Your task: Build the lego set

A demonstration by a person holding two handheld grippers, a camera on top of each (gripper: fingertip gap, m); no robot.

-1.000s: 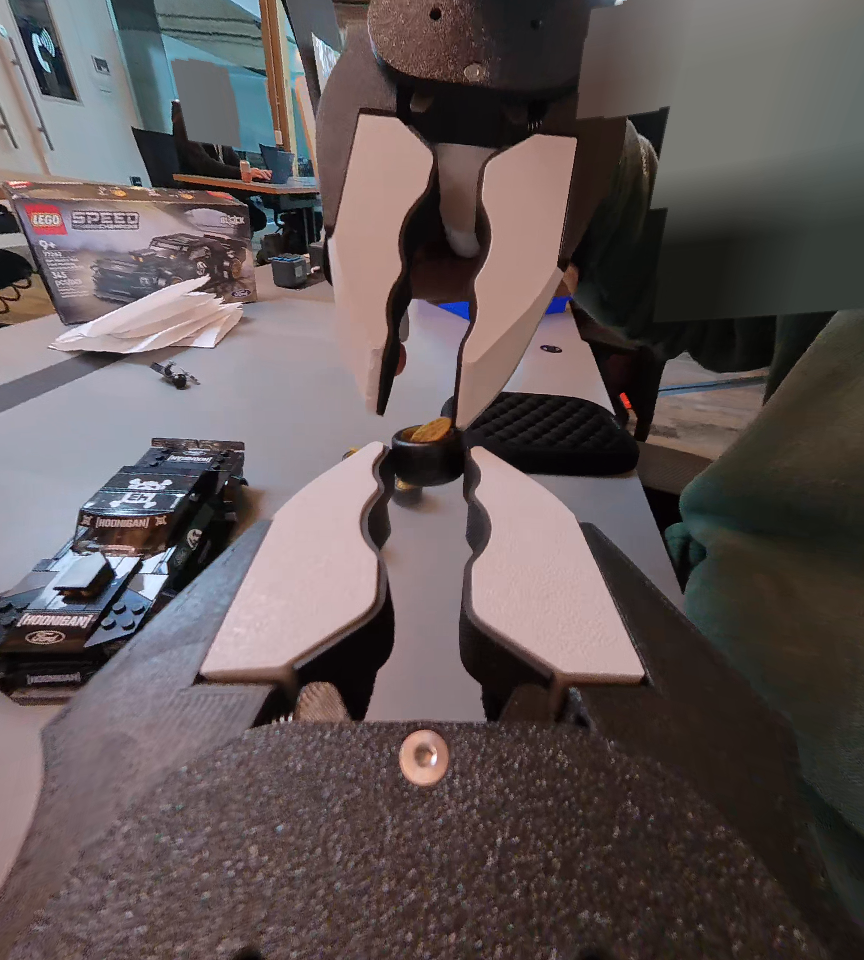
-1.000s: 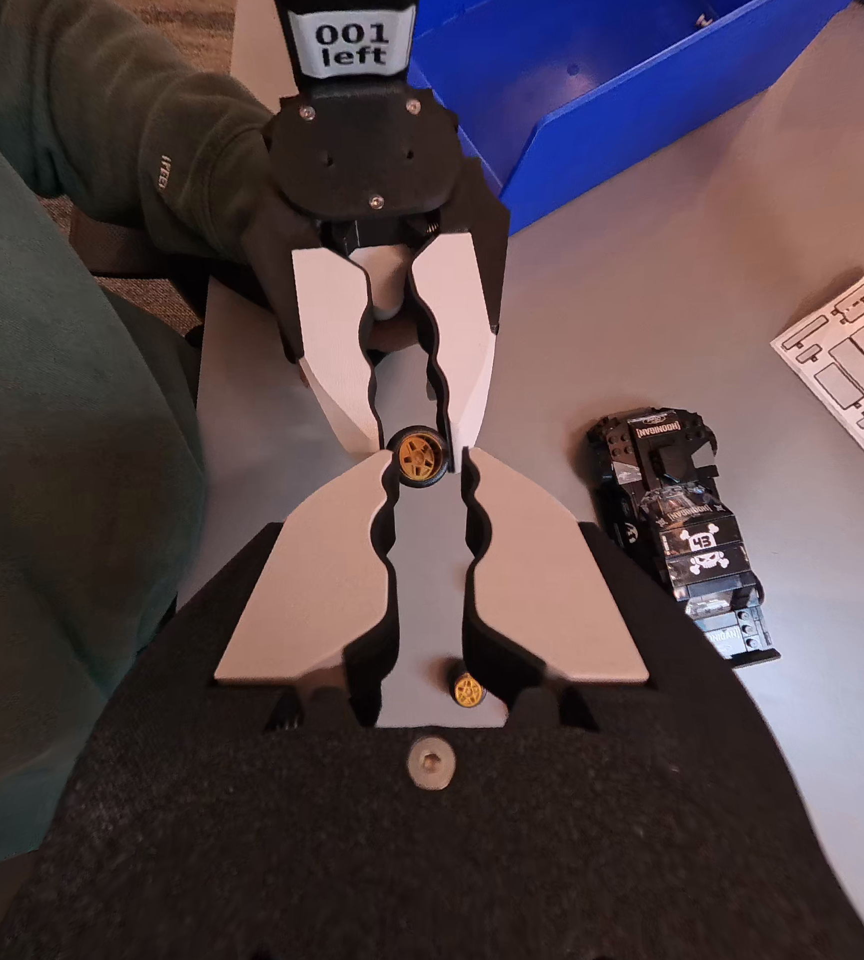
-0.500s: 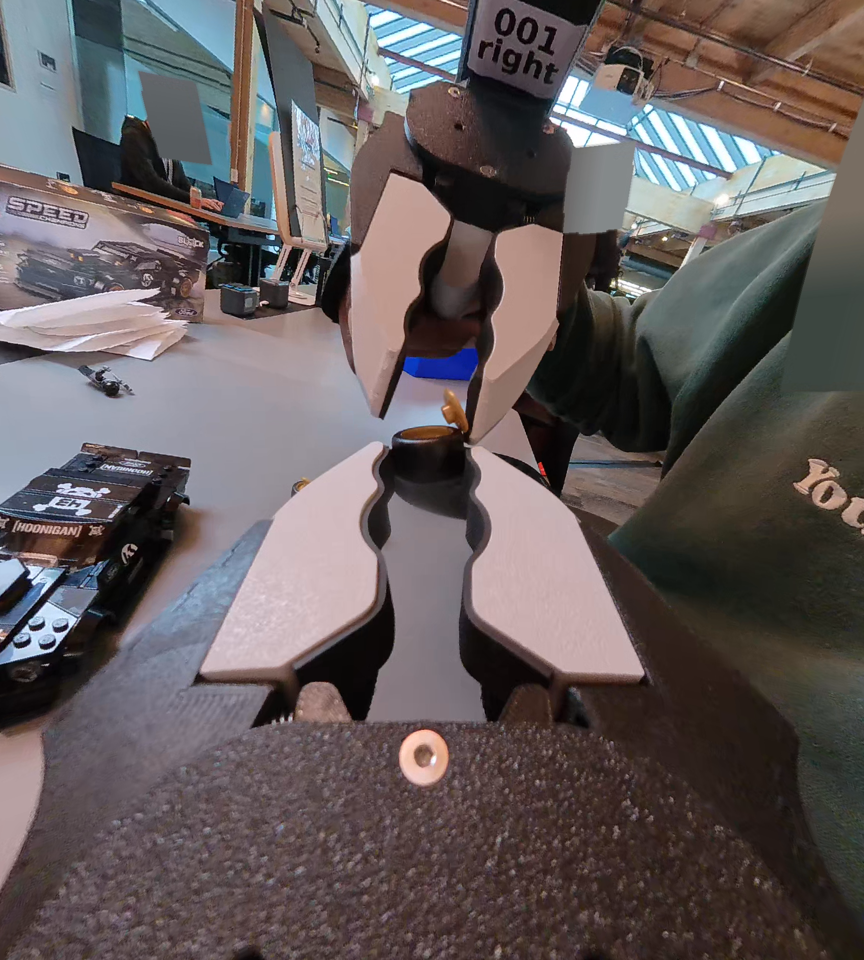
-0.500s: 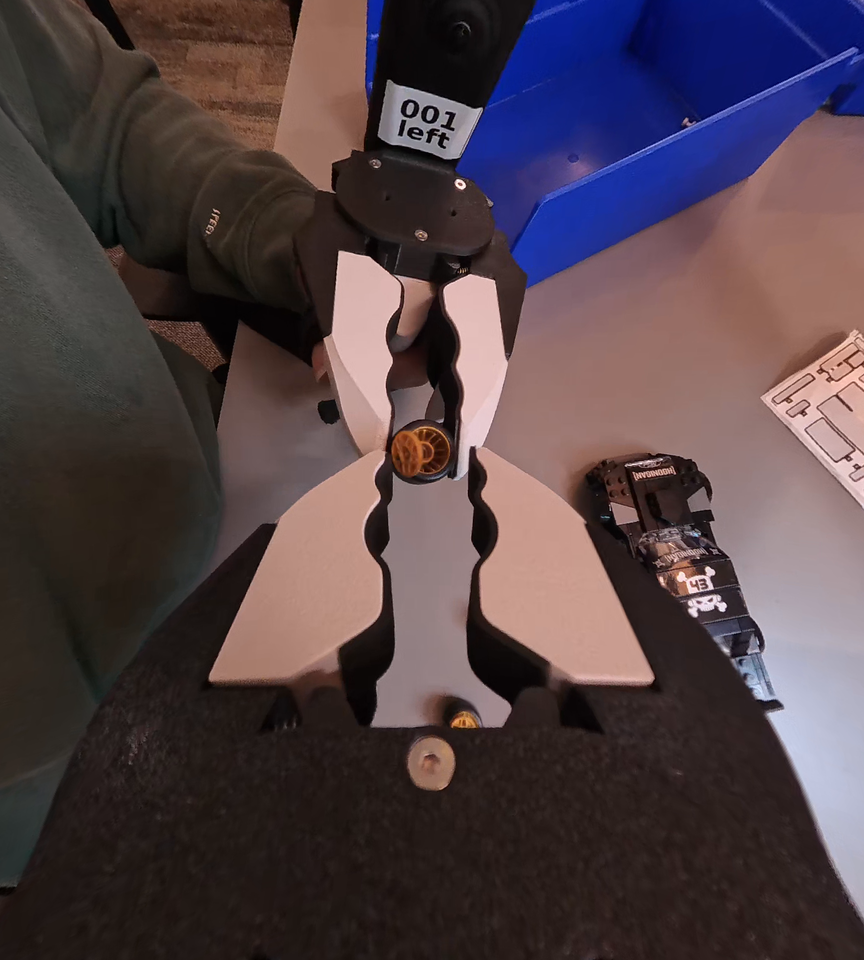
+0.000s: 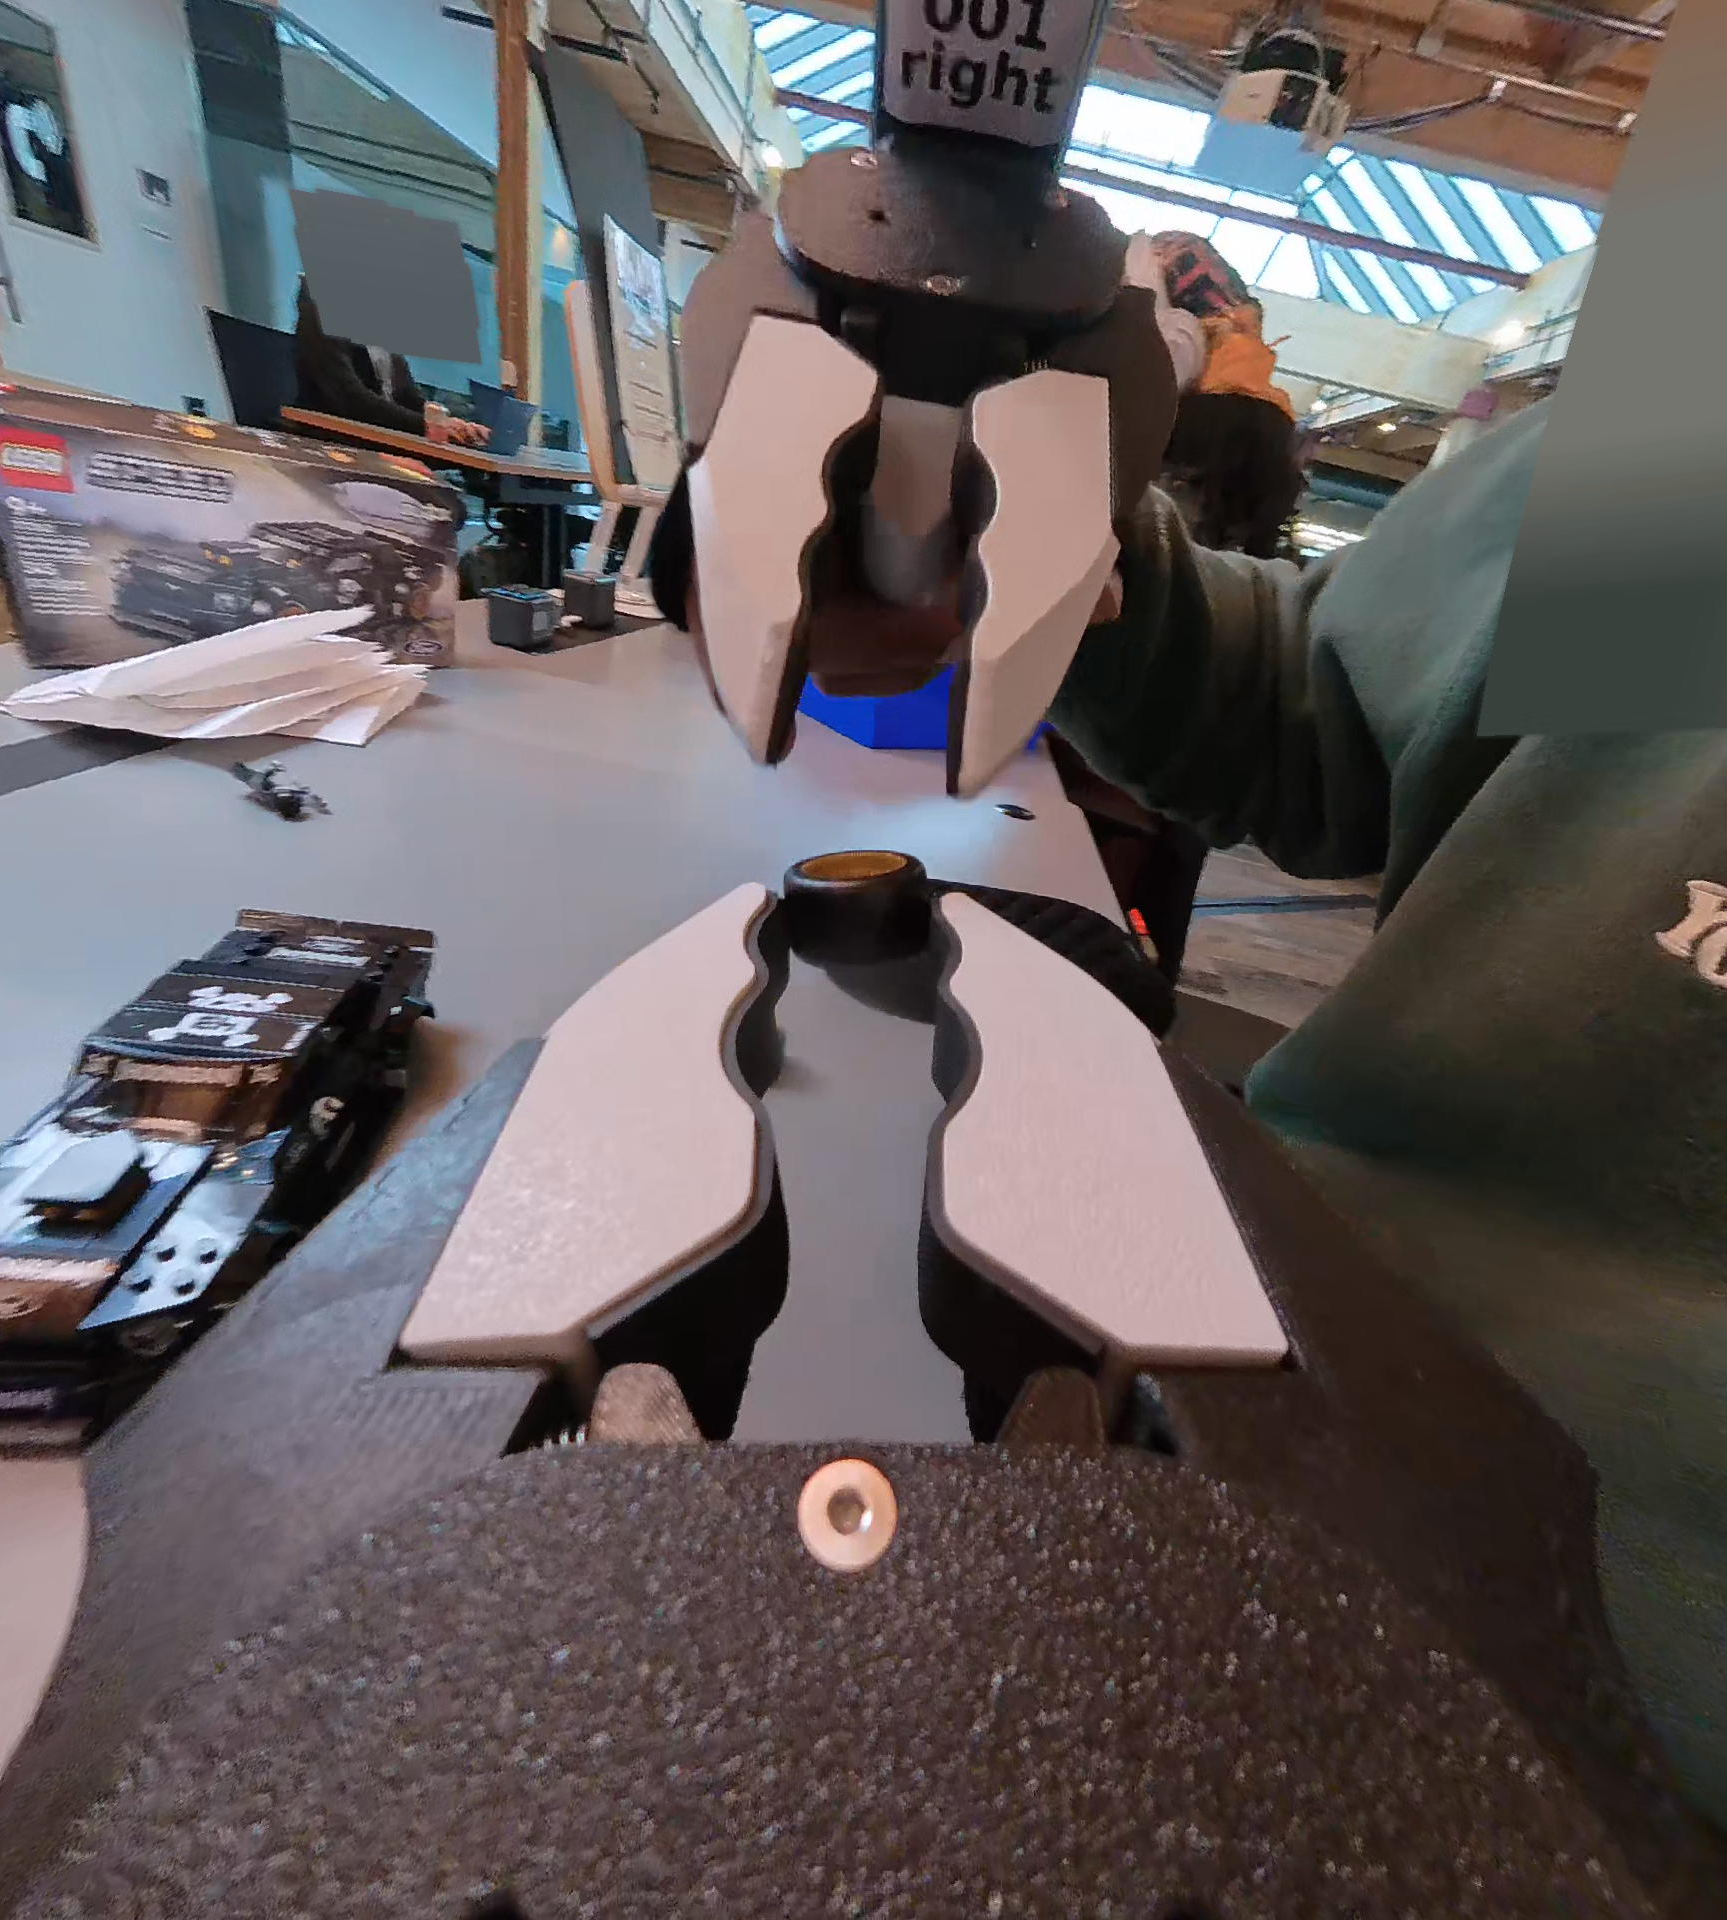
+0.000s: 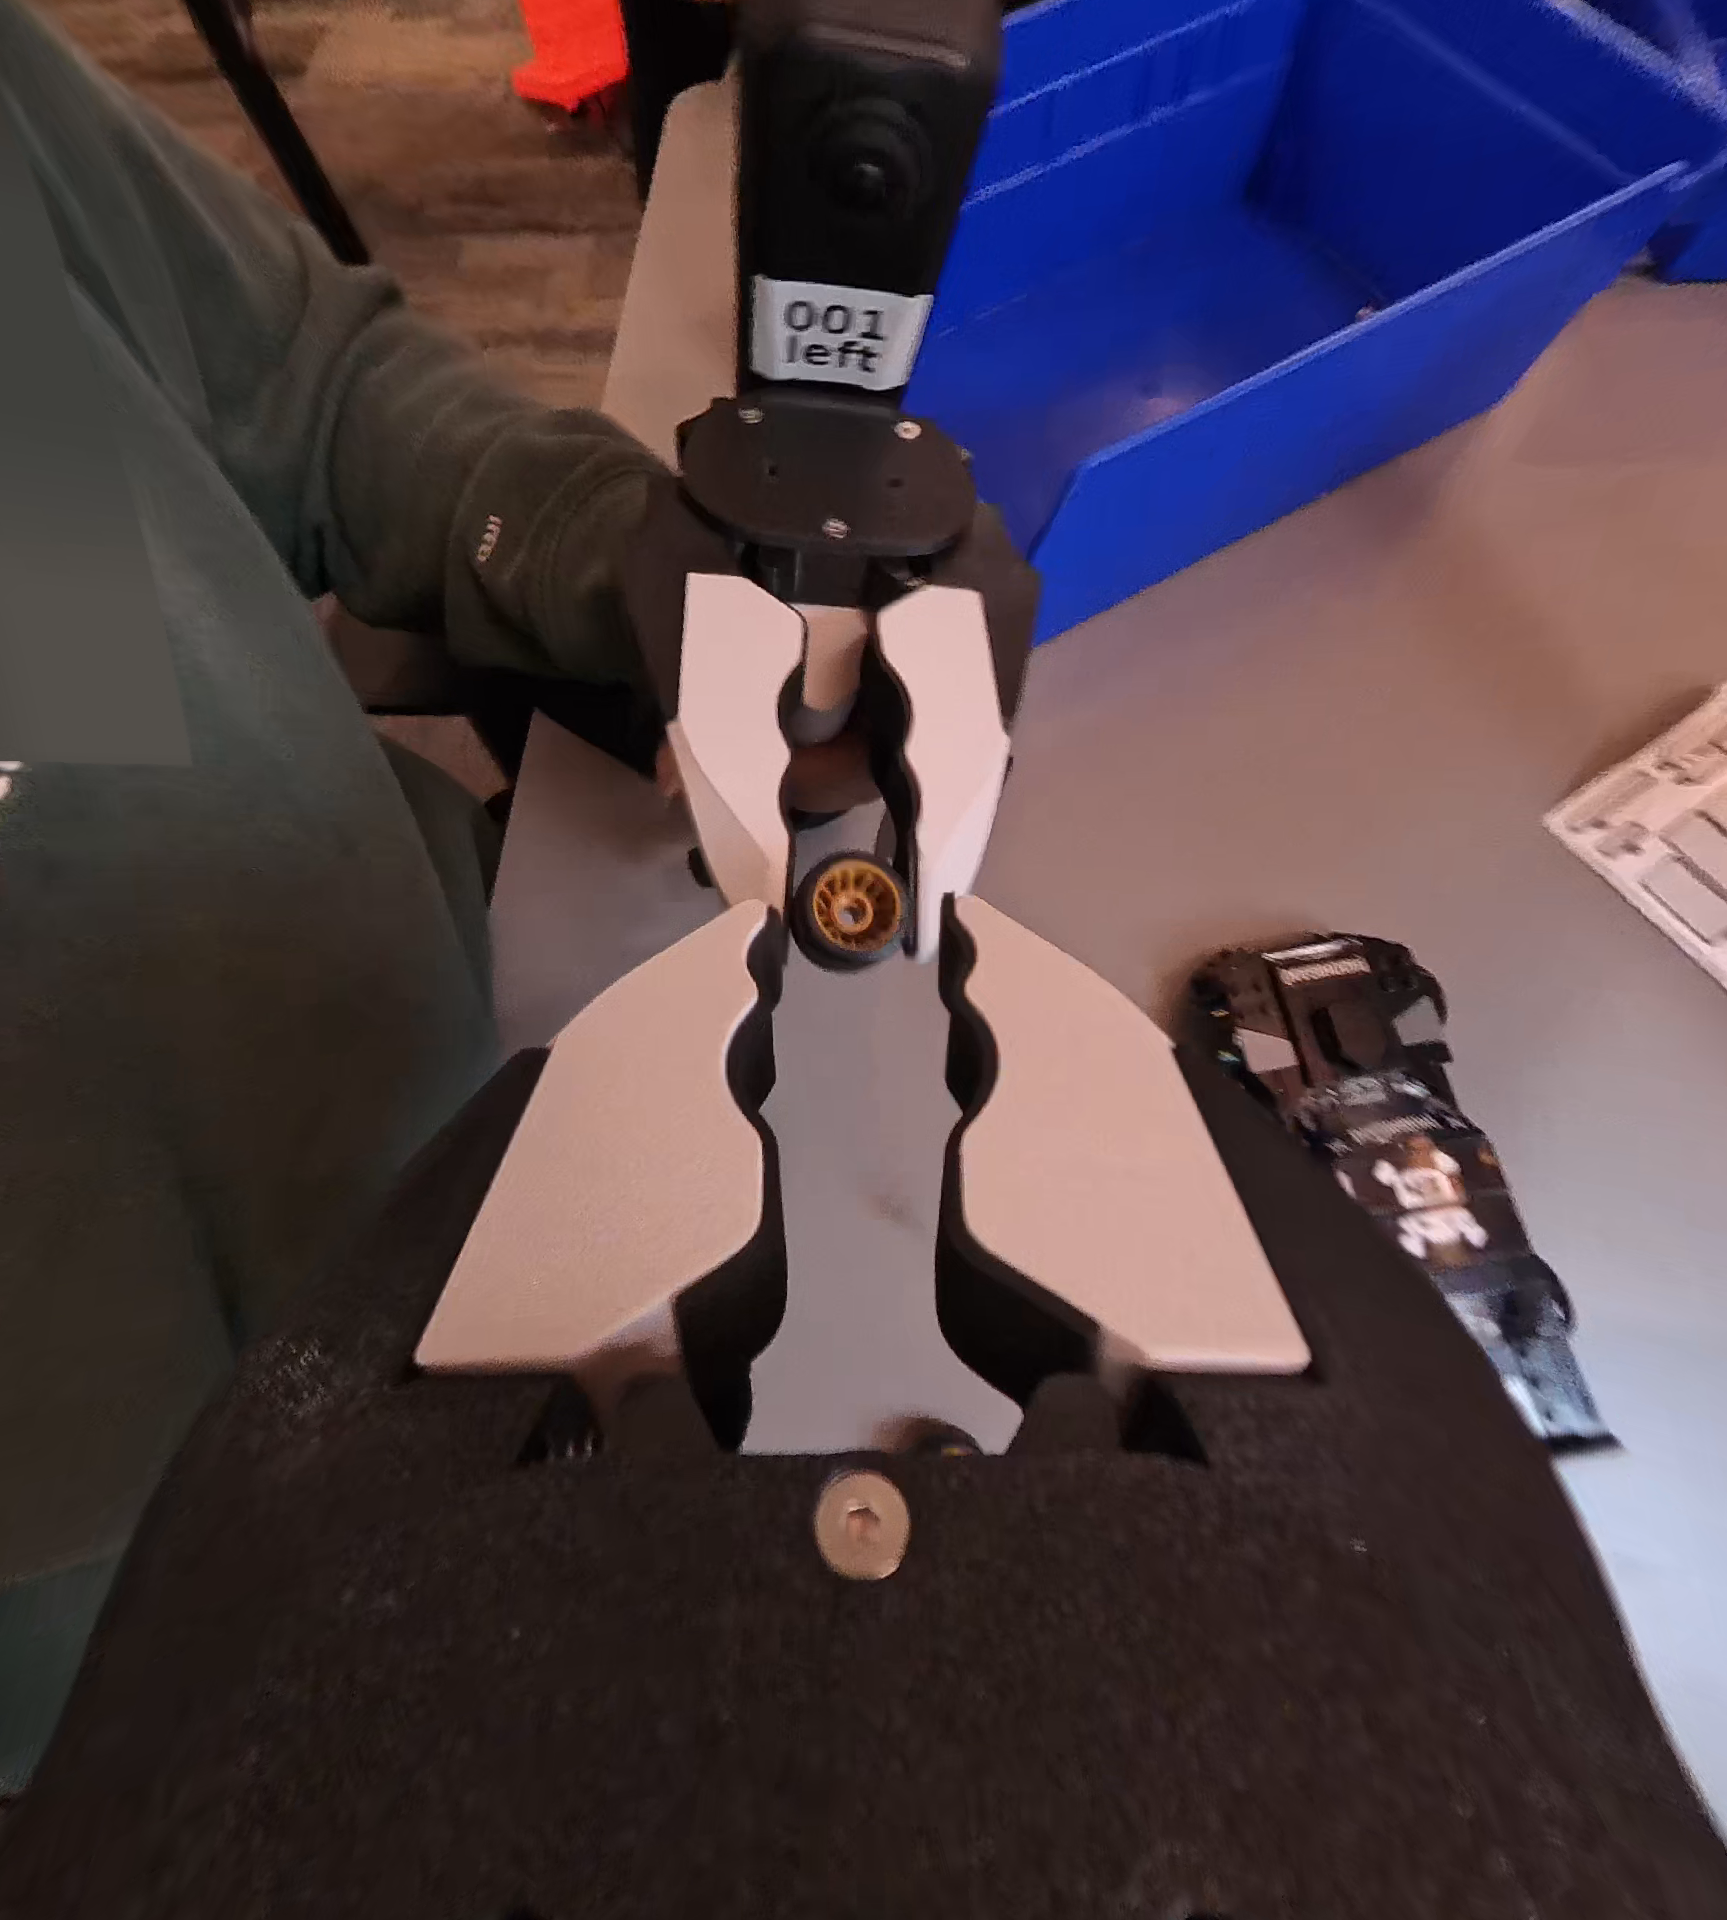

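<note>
My left gripper is shut on a small black tyre with a gold rim and holds it at its fingertips above the grey table. In the right wrist view the wheel faces the camera, gripped by the left gripper. My right gripper points at the wheel from just above, a little apart from it. Its jaws stand apart with nothing between them, as its own view also shows. The black Lego car lies on the table to the left and shows in the right wrist view.
The set's box and folded paper booklets lie at the far left, with a small black part near them. Blue bins and a sticker sheet are on the table. The person's green sleeves flank both grippers. My two grippers' fingertips are within a few centimetres of each other. The black Lego car is about 15 cm from my left fingertips. It is also in sight in the right wrist view.
The right gripper has drawn back from the wheel, which it touched a second ago. The gold bit seen at its fingertip half a second ago no longer shows. The left gripper still holds the wheel.
</note>
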